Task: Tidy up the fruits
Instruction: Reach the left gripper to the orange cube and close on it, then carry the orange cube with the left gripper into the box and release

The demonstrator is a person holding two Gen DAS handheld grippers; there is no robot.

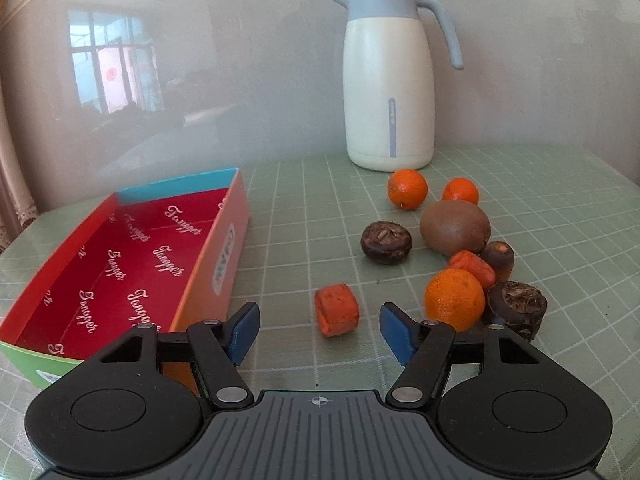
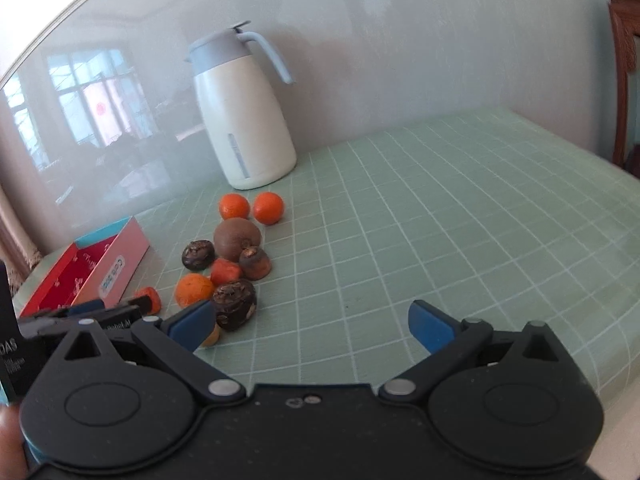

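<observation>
Fruits lie in a loose cluster on the green grid-patterned tablecloth (image 1: 540, 208), in front of a cream jug (image 1: 388, 92) with a grey-blue lid and handle. A brown kiwi (image 1: 455, 226) sits mid-cluster, with two small tangerines (image 1: 407, 189) just behind it near the jug's base. A larger tangerine (image 1: 454, 298) lies nearer the camera, touching a dark, rough-skinned water chestnut (image 1: 516, 308); another chestnut (image 1: 386, 241) sits apart to the kiwi's left, and a third dark piece (image 1: 498, 258) leans against the kiwi, though what it is I cannot tell for sure. An orange carrot chunk (image 1: 472, 267) is wedged among them, and a second chunk (image 1: 337, 315) lies alone on the cloth.

That lone chunk sits between the blue pads of the left gripper (image 1: 316, 330), whose jaws are spread wide and touch nothing. Left of it stands an open red-lined box (image 1: 224, 256). The right gripper (image 2: 312, 324) is likewise released, holding nothing, its left pad just beside the nearest chestnut.
</observation>
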